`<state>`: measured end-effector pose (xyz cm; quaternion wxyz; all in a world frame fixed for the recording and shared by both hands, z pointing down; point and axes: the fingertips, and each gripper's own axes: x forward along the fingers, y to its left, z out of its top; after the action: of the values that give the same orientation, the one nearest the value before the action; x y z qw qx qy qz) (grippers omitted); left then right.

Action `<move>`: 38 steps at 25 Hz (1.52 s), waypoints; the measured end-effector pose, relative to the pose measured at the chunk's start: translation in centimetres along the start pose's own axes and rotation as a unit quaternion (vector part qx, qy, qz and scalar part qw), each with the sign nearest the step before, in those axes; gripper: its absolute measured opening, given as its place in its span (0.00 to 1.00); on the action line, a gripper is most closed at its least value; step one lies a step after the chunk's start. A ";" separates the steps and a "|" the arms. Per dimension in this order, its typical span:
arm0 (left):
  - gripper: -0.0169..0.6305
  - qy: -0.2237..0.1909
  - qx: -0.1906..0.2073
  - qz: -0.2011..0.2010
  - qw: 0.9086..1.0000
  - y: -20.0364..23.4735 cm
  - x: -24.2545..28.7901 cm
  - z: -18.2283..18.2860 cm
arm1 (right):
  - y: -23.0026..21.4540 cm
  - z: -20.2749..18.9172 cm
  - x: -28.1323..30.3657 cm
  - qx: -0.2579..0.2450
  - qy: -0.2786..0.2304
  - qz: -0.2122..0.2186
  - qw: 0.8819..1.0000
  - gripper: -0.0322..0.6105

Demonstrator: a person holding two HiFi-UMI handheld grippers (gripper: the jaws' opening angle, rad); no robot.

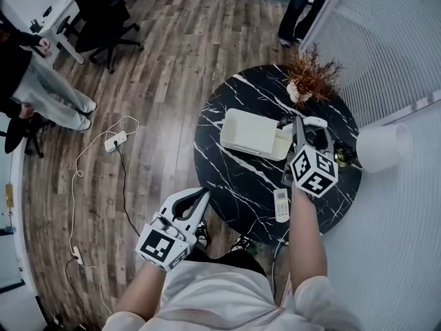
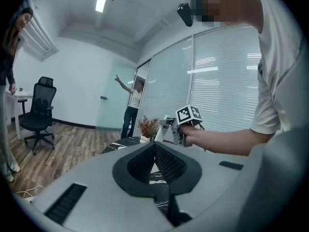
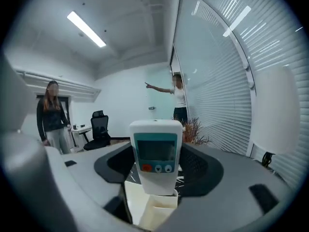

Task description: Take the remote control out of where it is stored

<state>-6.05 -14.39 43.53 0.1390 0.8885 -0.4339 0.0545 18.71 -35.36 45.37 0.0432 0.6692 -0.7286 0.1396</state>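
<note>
My right gripper [image 1: 303, 135] [image 3: 155, 174] is shut on a white remote control [image 3: 155, 153] with a small screen and three buttons. The remote stands upright between the jaws, just above the end compartment of a cream storage box [image 1: 253, 134] [image 3: 150, 208] on the round black marble table [image 1: 234, 178]. A second white remote [image 1: 282, 205] lies flat near the table's front edge. My left gripper [image 1: 198, 200] [image 2: 154, 148] hangs off the table's left side, shut with nothing between its pads. From the left gripper view the right gripper's marker cube [image 2: 188, 115] shows across the table.
A dried plant in a pot [image 1: 311, 78] stands at the table's back, with a small dark object [image 1: 344, 156] on its right side. A white cylinder [image 1: 384, 145] is beyond the table. A power strip and cable [image 1: 115, 141] lie on the wooden floor. People and an office chair [image 1: 103, 16] are farther off.
</note>
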 end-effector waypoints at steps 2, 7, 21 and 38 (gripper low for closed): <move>0.04 -0.001 0.001 -0.003 1.000 -0.5 0.0 0.1 | -0.2 0.9 -1.2 -0.002 -0.004 0.012 1.000 0.49; 0.04 -0.006 0.003 -0.012 1.000 -1.8 0.2 0.2 | -1.2 1.5 -4.3 -0.012 0.007 0.040 0.999 0.49; 0.04 -0.014 0.007 -0.043 0.999 -5.3 1.0 0.7 | -8.0 -10.8 -13.4 -0.099 0.264 0.096 0.955 0.49; 0.04 -0.005 0.006 -0.056 0.998 -6.7 1.3 0.2 | -11.5 -25.7 -15.4 -0.160 0.478 0.085 0.859 0.49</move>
<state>0.00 -11.54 42.32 0.1345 0.9125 -0.3837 0.0445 28.39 -14.58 67.79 0.4812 0.4393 -0.6845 0.3269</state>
